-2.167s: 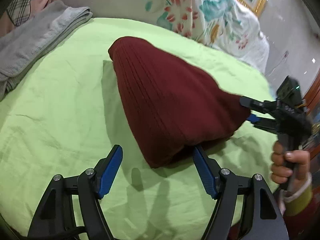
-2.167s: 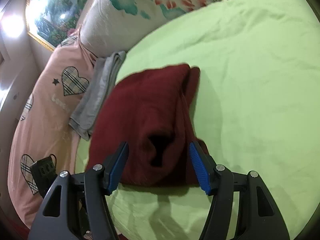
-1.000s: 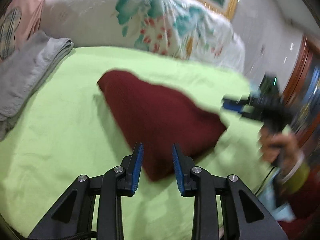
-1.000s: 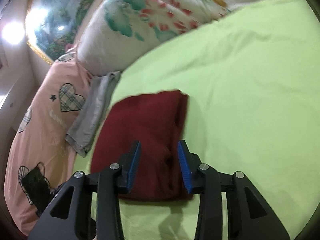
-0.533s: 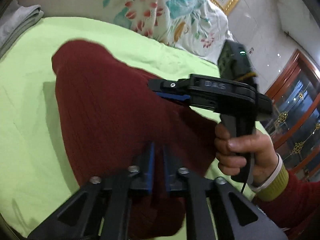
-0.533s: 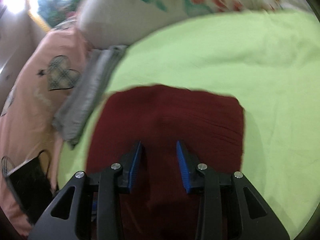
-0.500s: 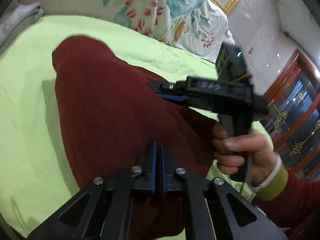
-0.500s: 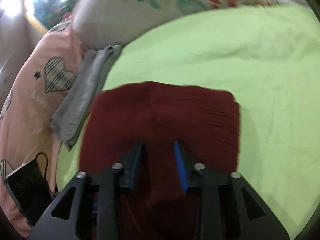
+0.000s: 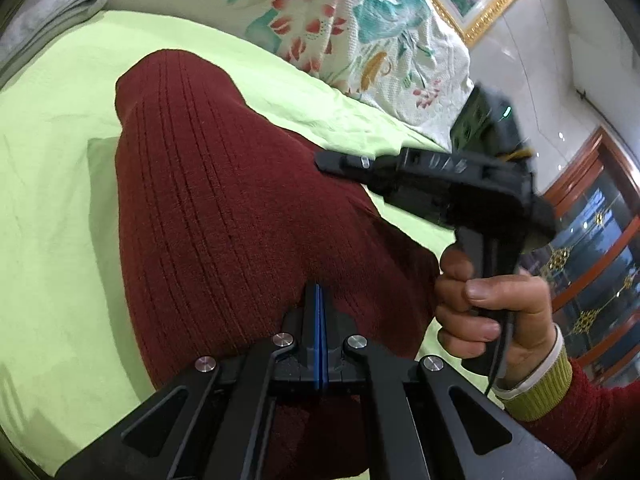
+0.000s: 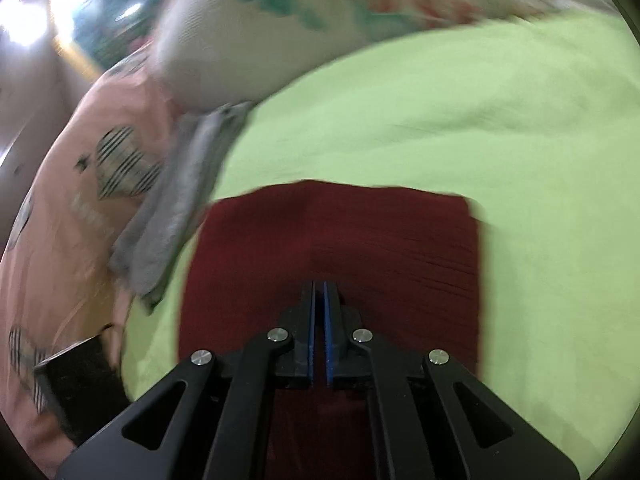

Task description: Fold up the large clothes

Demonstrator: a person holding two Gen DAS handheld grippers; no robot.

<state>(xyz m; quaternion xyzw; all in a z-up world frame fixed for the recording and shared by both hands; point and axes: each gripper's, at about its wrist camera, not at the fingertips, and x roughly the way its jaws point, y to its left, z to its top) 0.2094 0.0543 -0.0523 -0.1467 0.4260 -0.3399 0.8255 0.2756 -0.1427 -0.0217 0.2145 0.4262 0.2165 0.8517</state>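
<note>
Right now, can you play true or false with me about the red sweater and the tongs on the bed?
1. The dark red sweater lies on a light green sheet. True.
2. The left tongs are wide open. False: they are shut, blue pads together, right at the sweater.
3. A hand holds the right tongs by a black handle. True.
4. The folded grey cloth sits on top of the sweater. False: it lies beside it, at the sheet's edge.
5. The pillow behind the sweater is plain blue. False: it is white with flowers.
</note>
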